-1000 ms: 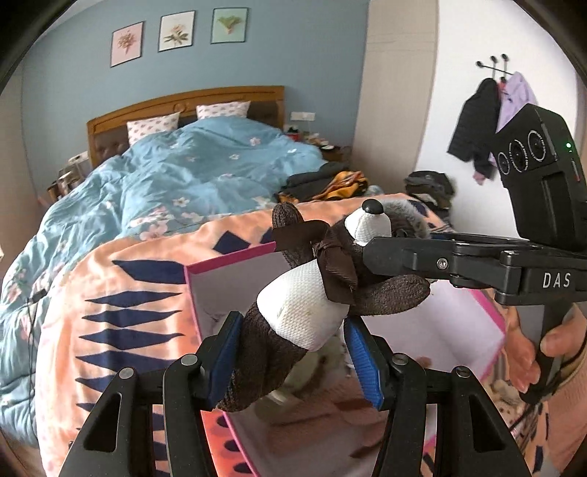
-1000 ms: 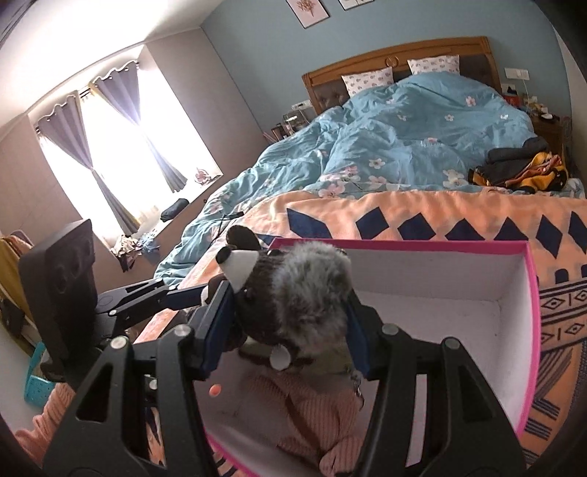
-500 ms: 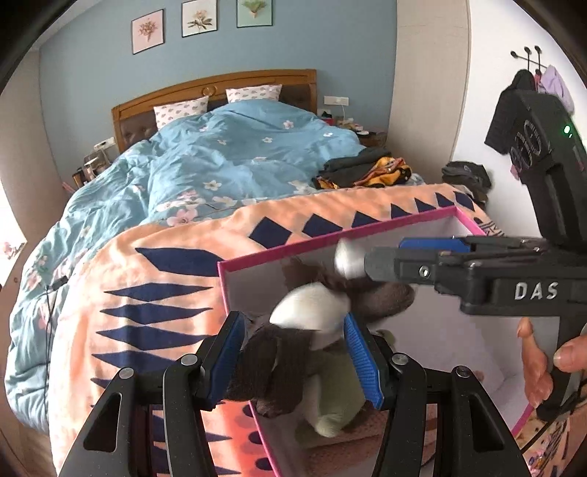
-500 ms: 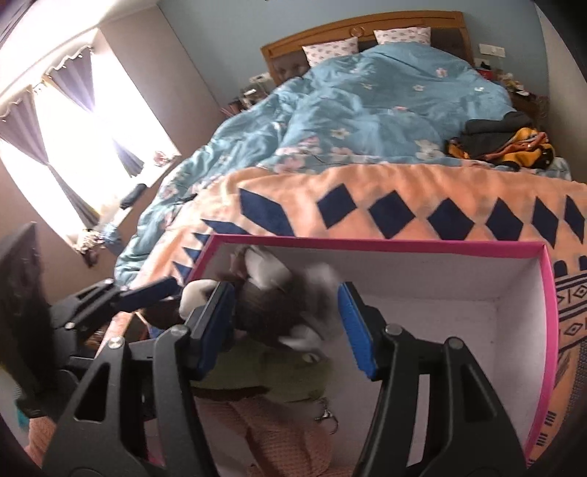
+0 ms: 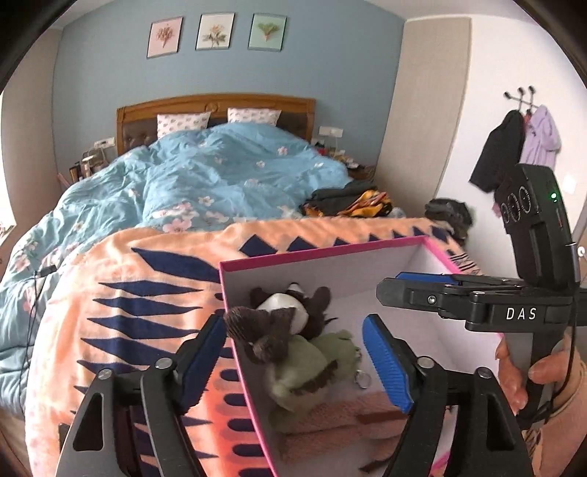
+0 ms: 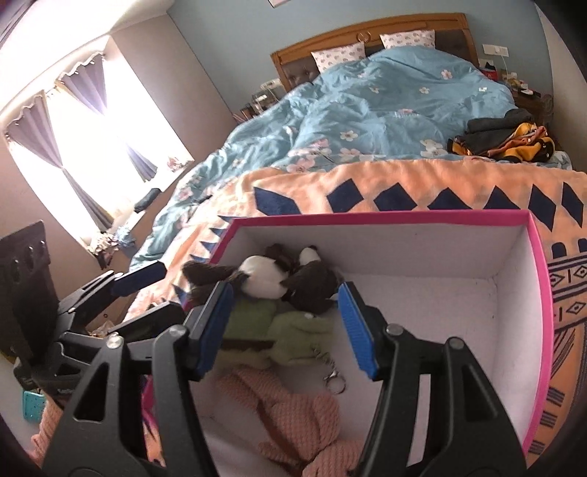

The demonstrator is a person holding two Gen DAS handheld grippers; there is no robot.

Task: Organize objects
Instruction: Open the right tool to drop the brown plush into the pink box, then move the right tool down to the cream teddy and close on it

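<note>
A blue wall (image 5: pixel 330 73) runs behind the bed, hung with three framed flower prints (image 5: pixel 216 32) in a row. The wooden headboard (image 5: pixel 216 104) backs two patterned pillows (image 5: pixel 183 123), and a rumpled light blue duvet (image 5: pixel 220 183) with small flowers covers most of the mattress. An orange blanket (image 5: pixel 146 279) with dark blue diamonds lies across the foot. Folded dark and yellow clothes (image 5: pixel 348 200) sit on the bed's far side. A white wall (image 5: pixel 477 110) carries hooks (image 5: pixel 521 93) holding a black garment and a lilac one. Bright daylight floods through a window (image 6: pixel 91 154) framed by tied purple curtains (image 6: pixel 73 183).
</note>
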